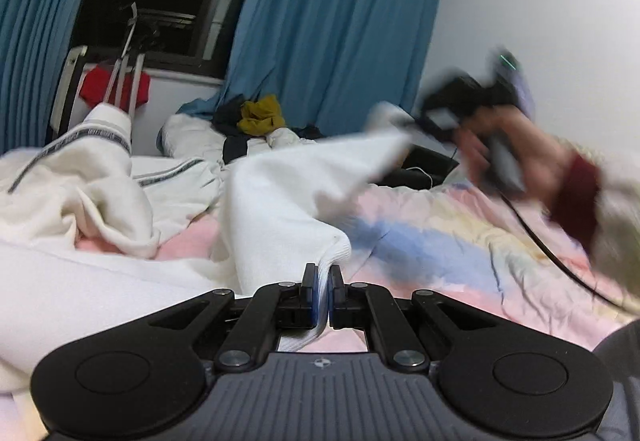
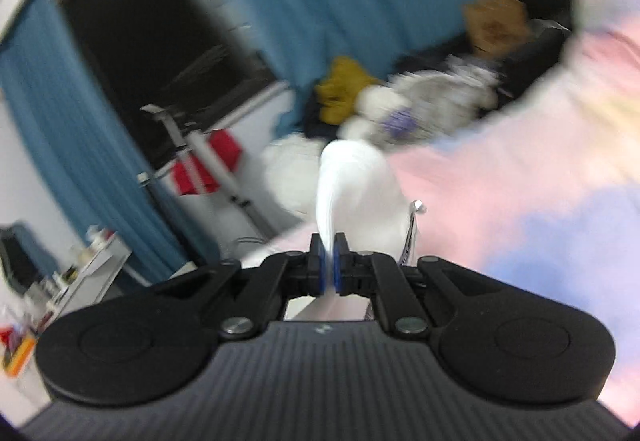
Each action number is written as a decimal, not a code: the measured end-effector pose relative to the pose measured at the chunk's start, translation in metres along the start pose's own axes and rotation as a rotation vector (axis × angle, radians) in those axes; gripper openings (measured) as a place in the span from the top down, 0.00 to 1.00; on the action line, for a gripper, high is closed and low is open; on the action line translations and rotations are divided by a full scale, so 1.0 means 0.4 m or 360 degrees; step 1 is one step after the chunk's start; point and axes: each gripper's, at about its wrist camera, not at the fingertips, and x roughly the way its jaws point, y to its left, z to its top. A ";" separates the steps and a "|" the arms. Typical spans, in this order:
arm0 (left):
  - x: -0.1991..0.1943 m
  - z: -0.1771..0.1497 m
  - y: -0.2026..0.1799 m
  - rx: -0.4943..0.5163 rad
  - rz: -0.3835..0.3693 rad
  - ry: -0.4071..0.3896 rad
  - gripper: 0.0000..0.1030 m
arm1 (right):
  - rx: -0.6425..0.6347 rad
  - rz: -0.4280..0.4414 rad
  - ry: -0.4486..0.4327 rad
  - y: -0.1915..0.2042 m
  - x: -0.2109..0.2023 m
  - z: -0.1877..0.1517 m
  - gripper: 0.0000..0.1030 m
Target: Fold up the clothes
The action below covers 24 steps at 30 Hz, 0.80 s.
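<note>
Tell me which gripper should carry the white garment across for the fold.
Right, probably. The right gripper is shut on a corner of the white garment and held up over the bedspread. The left gripper pins the cuff low, a natural anchor.

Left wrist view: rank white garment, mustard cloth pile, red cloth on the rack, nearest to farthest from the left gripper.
1. White garment: clamped in the left gripper jaws, stretching up right to the right gripper.
2. Mustard cloth pile: centre, at the bed's far end, before the blue curtain.
3. Red cloth: far left, on the rack by the window.
</note>
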 end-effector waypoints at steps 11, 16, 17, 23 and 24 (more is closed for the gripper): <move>-0.015 -0.044 -0.015 0.0003 0.0066 0.0194 0.90 | 0.0937 -0.0220 0.0441 -0.389 -0.078 -0.226 0.93; -0.036 -0.053 -0.026 0.0010 0.0138 0.0327 0.79 | 0.0886 -0.0284 0.0454 -0.381 -0.060 -0.236 0.92; -0.045 -0.053 -0.032 0.0015 0.0157 0.0354 0.78 | 0.0884 -0.0294 0.0467 -0.384 -0.053 -0.236 0.92; -0.118 -0.025 -0.007 -0.0223 0.0273 0.0400 0.51 | 0.1041 -0.0334 0.0536 -0.435 -0.014 -0.257 0.91; -0.131 -0.019 0.020 -0.0338 0.0301 0.0394 0.50 | 0.1088 -0.0338 0.0543 -0.446 -0.015 -0.262 0.91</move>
